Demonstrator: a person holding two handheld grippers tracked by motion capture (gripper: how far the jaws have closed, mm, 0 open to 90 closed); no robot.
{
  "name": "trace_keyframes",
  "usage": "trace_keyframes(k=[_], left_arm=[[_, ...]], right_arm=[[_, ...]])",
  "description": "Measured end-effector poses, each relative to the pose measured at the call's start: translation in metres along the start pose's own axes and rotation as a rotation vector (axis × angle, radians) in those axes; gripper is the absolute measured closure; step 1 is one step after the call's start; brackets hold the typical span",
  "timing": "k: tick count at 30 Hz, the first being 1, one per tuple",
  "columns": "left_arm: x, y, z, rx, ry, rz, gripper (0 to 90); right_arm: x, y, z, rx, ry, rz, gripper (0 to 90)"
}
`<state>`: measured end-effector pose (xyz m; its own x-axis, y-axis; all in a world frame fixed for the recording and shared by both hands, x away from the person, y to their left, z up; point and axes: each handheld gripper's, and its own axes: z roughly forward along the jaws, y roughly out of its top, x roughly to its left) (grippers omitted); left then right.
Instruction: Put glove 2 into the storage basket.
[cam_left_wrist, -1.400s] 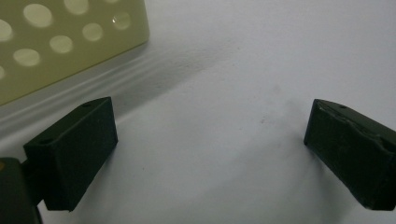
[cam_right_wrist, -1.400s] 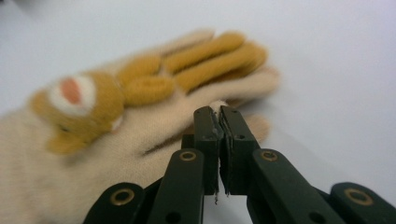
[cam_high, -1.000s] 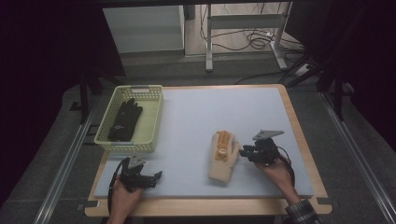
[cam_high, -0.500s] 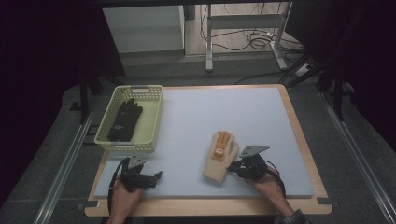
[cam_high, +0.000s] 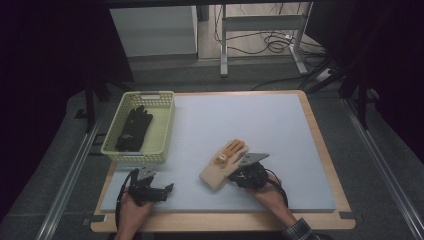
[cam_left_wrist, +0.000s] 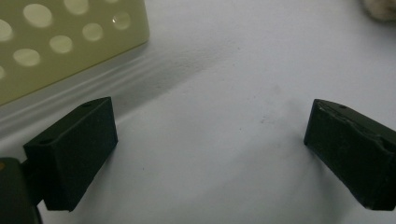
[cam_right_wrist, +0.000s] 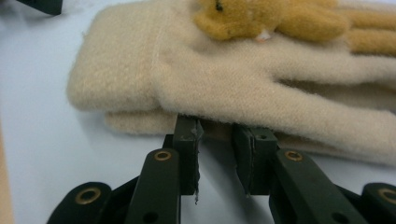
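Observation:
A cream knitted glove (cam_high: 220, 167) with orange fingers and a small orange bear (cam_right_wrist: 243, 16) on it lies on the pale mat. My right gripper (cam_high: 234, 176) is low at the glove's right edge near the cuff. In the right gripper view its jaws (cam_right_wrist: 215, 130) stand a narrow gap apart with their tips against the glove's (cam_right_wrist: 210, 79) lower edge. They have just been opening a little, and nothing is pinched between the pads. My left gripper (cam_high: 164, 190) rests open on the mat at the front left, its pads (cam_left_wrist: 74, 149) wide apart over bare mat.
A pale green perforated basket (cam_high: 165, 125) stands at the back left with a black glove (cam_high: 134, 127) inside; its wall (cam_left_wrist: 70, 42) is just beyond the left gripper. The wooden table edge (cam_high: 325, 150) frames the mat.
My right gripper has moved left and down, from the right of the glove to its edge. The glove and the left gripper have not moved.

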<state>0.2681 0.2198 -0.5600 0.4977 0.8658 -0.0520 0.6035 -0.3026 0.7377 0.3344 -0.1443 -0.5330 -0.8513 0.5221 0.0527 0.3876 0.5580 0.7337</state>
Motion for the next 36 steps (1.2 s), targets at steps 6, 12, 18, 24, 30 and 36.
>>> trace_keyframes(k=[6,12,18,24,30,36], left_arm=[[0.000,0.000,0.000,0.000,0.000,0.000,3.0],[0.000,0.000,0.000,0.000,0.000,0.000,3.0],[0.000,0.000,0.000,0.001,0.000,0.000,3.0],[0.000,0.001,0.000,0.007,0.000,0.000,3.0],[0.000,0.001,0.000,0.010,0.001,-0.001,3.0],[0.000,0.001,0.000,0.011,0.001,-0.001,3.0]], right_arm=[[0.003,0.010,0.014,-0.005,-0.023,-0.024,69.3],[0.004,0.011,0.014,-0.004,-0.013,-0.027,61.8],[-0.001,0.007,-0.001,-0.007,-0.025,-0.040,51.6],[-0.017,0.001,-0.025,-0.006,-0.109,-0.044,40.7],[-0.033,-0.013,-0.046,0.001,-0.159,-0.006,30.4],[-0.050,-0.033,-0.062,0.001,-0.216,0.044,24.4]])
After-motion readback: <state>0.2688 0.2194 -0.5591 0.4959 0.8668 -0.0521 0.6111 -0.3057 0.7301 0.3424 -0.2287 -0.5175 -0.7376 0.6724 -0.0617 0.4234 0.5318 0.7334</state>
